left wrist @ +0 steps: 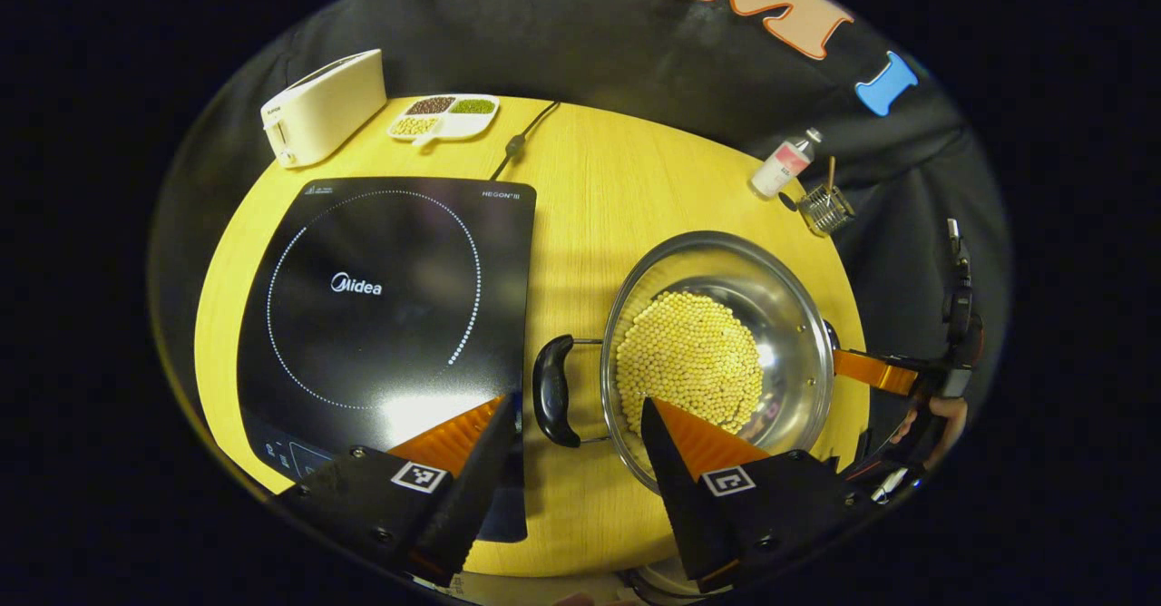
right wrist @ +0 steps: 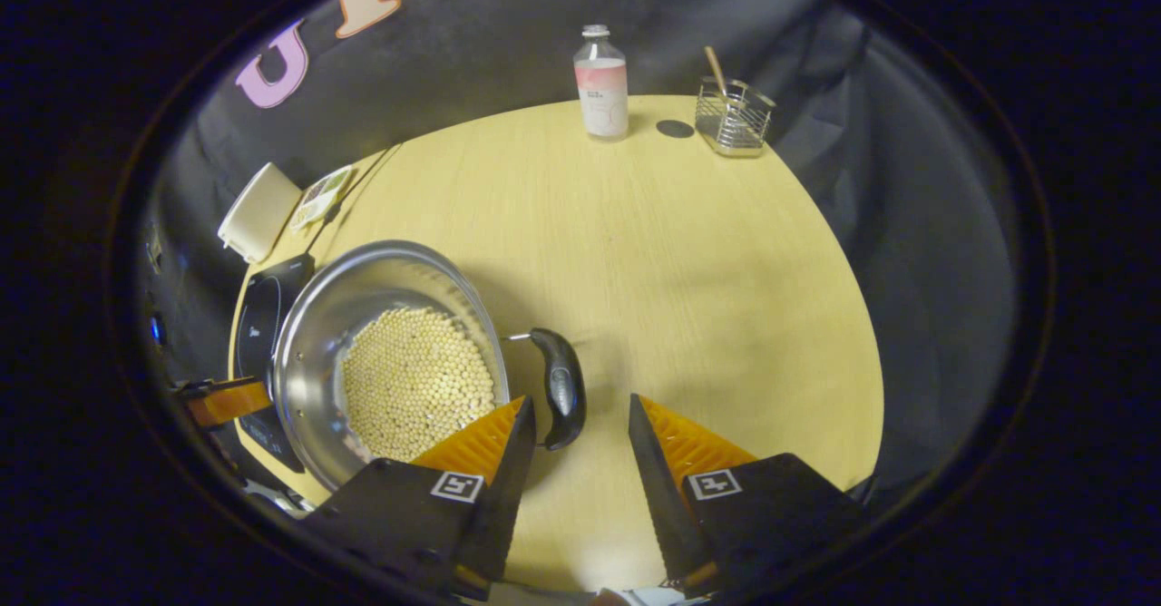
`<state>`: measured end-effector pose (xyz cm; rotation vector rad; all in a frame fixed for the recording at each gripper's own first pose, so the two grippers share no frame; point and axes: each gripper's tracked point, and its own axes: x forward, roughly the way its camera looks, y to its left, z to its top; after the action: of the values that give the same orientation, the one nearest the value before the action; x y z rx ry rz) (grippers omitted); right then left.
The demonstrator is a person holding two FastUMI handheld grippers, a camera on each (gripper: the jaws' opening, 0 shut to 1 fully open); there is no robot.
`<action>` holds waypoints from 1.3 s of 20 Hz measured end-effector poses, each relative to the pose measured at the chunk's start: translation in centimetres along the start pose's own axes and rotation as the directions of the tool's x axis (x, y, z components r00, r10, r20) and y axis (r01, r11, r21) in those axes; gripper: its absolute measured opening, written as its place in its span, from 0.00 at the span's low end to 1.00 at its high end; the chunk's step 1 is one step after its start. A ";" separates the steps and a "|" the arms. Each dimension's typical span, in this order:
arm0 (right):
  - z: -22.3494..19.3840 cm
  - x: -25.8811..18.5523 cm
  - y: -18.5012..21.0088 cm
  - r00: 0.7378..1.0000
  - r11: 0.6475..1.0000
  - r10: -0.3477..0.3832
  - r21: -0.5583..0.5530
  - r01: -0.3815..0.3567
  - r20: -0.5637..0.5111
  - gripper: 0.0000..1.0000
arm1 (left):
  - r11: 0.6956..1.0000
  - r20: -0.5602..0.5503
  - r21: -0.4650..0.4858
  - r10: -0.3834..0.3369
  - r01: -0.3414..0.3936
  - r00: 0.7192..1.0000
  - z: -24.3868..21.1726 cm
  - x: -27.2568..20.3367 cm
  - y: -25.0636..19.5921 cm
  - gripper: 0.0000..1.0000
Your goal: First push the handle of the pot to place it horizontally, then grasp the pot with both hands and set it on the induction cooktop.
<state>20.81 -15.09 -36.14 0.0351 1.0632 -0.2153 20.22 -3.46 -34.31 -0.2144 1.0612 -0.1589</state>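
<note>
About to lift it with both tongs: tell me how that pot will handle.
The pot likely feels heavy: beans cover its bottom. Its polished steel wall probably slips, so hold the side handles. Tilting would likely roll the loose beans.

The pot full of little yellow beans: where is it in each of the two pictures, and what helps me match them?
Left gripper view: the pot sits right of centre, right of the induction cooktop.
Right gripper view: the pot sits at lower left, partly behind the right gripper.
Shared landmark: the bottle at the table's far edge beside the wire holder.
</note>
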 end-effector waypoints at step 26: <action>-1.0 4.2 1.2 0.991 0.998 0.050 -0.036 -0.055 -0.121 0.58 | 1.000 -0.147 -0.004 0.020 -0.021 0.989 -1.2 7.7 -0.9 0.65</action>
<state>22.17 -14.44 -40.36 0.0410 1.1849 -0.1456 22.84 -6.22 -41.21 -0.1989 1.2106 -0.1552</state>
